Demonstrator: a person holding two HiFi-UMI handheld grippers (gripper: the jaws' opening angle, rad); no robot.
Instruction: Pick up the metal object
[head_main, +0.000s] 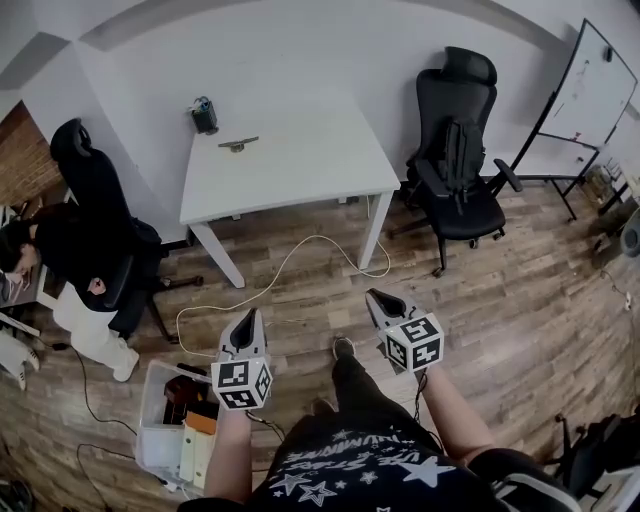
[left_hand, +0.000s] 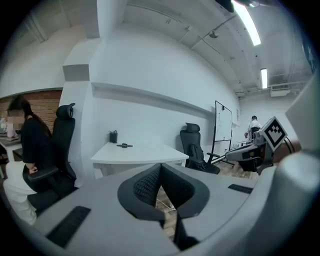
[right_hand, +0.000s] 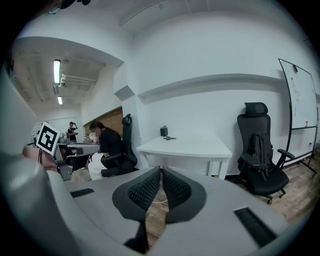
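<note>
A small flat metal object (head_main: 238, 144) lies near the far left of the white table (head_main: 300, 170), beside a dark container (head_main: 204, 116). Both grippers hang over the wooden floor, well short of the table. My left gripper (head_main: 249, 318) is shut with nothing in it, and my right gripper (head_main: 379, 298) is shut and empty as well. In the left gripper view the metal object (left_hand: 124, 145) is far beyond the closed tips (left_hand: 160, 166). The right gripper view also shows the metal object (right_hand: 169, 138) on the distant table, past the closed tips (right_hand: 161, 170).
A black office chair (head_main: 458, 150) stands right of the table, with a whiteboard (head_main: 585, 105) behind it. At the left a person (head_main: 60, 255) sits on another black chair (head_main: 95, 195). A white cable (head_main: 290, 265) runs over the floor. A plastic bin (head_main: 180, 425) sits by my left arm.
</note>
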